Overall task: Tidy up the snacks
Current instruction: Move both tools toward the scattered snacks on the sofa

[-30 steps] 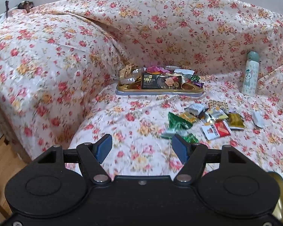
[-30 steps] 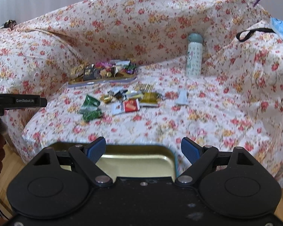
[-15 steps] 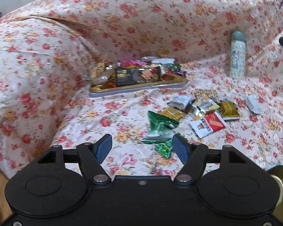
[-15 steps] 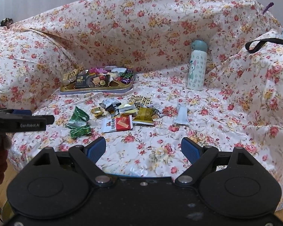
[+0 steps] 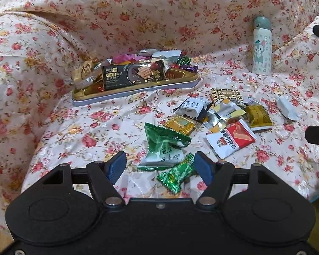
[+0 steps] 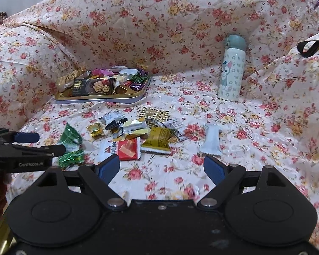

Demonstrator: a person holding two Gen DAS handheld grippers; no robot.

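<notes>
The left gripper [image 5: 157, 165] is hanging open, the small shiny green foil candy [image 5: 176, 175] lying between its jaws, long axis diagonal — the right gripper [image 6: 162, 168], also open, is hanging farther away.

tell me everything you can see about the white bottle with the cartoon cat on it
The white bottle with a cartoon cat print looks like a smooth insulated flask with small flower marks and a grey-green cap with a side latch. It stands upright and closed on the floral sofa cover, at the backrest, apart from the loose snacks.
</notes>
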